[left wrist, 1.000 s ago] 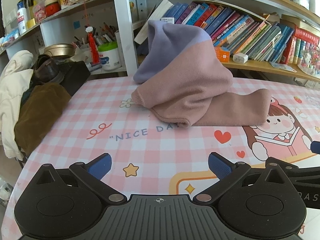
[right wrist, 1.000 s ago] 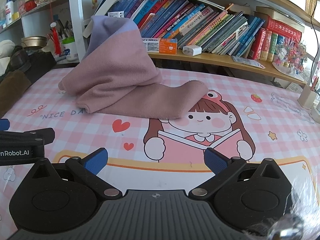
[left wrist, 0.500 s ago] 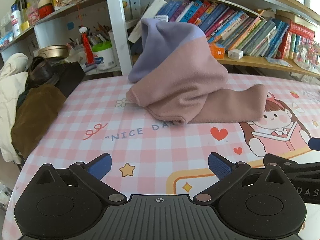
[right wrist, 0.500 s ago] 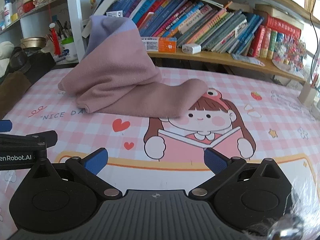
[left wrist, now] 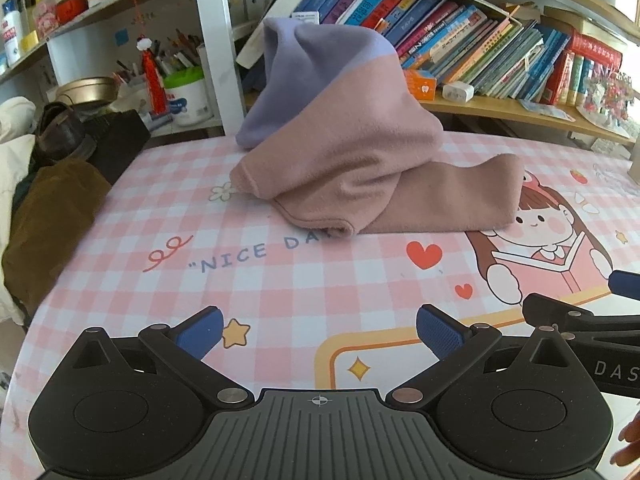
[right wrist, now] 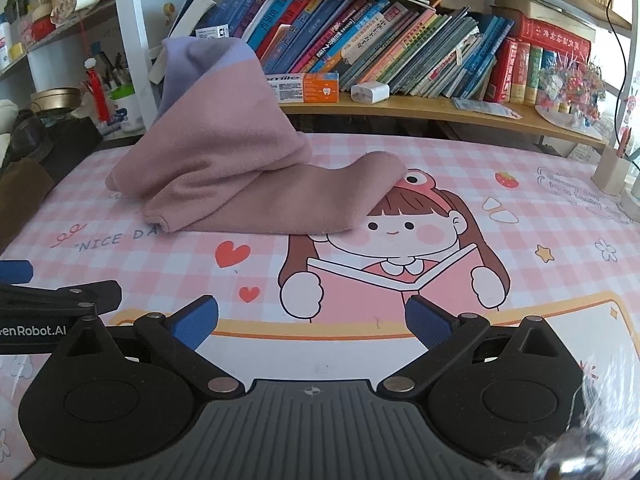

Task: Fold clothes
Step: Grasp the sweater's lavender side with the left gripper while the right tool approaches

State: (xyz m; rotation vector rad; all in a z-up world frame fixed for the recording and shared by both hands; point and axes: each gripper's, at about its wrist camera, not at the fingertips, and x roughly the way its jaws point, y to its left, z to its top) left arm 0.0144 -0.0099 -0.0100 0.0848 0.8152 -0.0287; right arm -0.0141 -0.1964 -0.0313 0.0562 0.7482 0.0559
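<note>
A pink and lilac fleece garment [left wrist: 352, 152] lies heaped at the far side of the pink checked table [left wrist: 280, 280], its top leaning up against the bookshelf. It also shows in the right wrist view [right wrist: 240, 160], with one sleeve stretched right. My left gripper [left wrist: 318, 330] is open and empty, low over the table's near edge, well short of the garment. My right gripper [right wrist: 312, 320] is open and empty, beside the left one. Each gripper's side shows in the other's view.
A bookshelf with several books [right wrist: 400, 48] runs along the back. Brown and white clothes [left wrist: 44, 216] and a shoe [left wrist: 64, 132] are piled at the left edge. A pen holder [right wrist: 610, 172] stands at the far right. Jars and a tub [left wrist: 188, 96] sit on the left shelf.
Both grippers have drifted slightly, the views shifting a little left and closer to the garment. Both stay open. The garment has not moved.
</note>
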